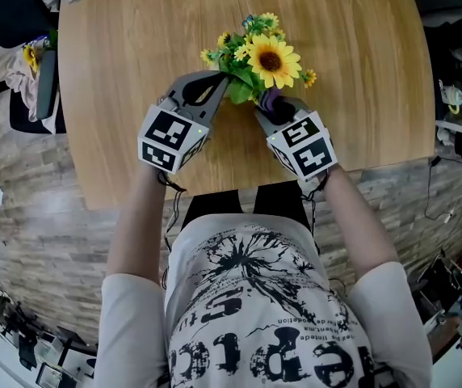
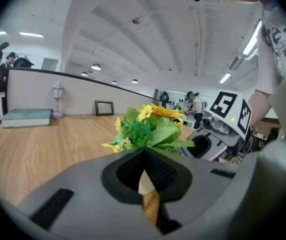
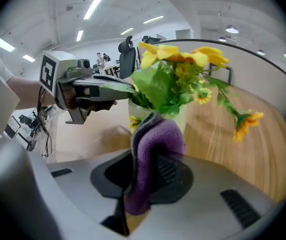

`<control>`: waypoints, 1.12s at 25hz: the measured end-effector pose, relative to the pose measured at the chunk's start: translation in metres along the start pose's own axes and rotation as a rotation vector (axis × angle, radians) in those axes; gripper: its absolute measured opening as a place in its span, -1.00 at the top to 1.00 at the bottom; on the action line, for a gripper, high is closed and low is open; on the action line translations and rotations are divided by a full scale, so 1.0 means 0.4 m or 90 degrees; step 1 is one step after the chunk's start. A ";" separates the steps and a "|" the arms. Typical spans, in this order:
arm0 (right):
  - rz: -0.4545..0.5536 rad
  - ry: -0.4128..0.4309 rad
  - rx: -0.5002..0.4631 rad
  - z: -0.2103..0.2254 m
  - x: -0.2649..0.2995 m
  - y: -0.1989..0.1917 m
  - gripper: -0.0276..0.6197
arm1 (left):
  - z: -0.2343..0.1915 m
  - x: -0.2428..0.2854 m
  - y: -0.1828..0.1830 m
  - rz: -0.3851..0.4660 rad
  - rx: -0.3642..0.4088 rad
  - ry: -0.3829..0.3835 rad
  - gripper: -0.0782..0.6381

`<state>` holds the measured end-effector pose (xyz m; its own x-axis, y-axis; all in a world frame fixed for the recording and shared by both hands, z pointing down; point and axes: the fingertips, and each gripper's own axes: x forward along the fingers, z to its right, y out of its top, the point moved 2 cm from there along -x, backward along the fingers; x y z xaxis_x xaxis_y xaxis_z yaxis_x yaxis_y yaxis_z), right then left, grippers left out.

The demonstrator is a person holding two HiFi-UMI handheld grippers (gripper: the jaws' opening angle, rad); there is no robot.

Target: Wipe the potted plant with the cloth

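Note:
On the round wooden table stands the potted plant, a sunflower and small yellow blooms with green leaves in a pale pot. My left gripper reaches in from the left. Its jaws are shut, with the tips closed on the edge of a green leaf. My right gripper comes in from the right and is shut on a folded purple cloth. The cloth stands up from the jaws right next to the pot and under the leaves. Whether it touches them is unclear.
The plant stands in the near half of the table, close to the person's body. A teal box, a small lamp and a picture frame sit at the table's far side. A chair stands off the table's left edge.

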<state>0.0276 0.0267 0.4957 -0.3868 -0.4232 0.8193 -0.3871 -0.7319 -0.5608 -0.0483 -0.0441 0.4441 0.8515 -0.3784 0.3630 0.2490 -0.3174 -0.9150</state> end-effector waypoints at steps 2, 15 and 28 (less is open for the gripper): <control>-0.006 0.020 -0.009 -0.018 0.002 0.008 0.67 | 0.002 0.000 0.001 0.003 0.003 -0.002 0.78; -0.008 0.097 0.001 -0.092 0.039 0.046 0.67 | 0.004 0.001 -0.001 0.010 0.013 -0.032 0.78; -0.025 0.172 -0.049 -0.179 0.043 0.058 0.68 | 0.003 0.000 0.002 -0.006 0.039 -0.046 0.78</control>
<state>-0.0480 0.0408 0.4881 -0.5749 -0.2301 0.7852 -0.4652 -0.6975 -0.5450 -0.0476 -0.0434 0.4434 0.8797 -0.3112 0.3595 0.2823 -0.2665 -0.9216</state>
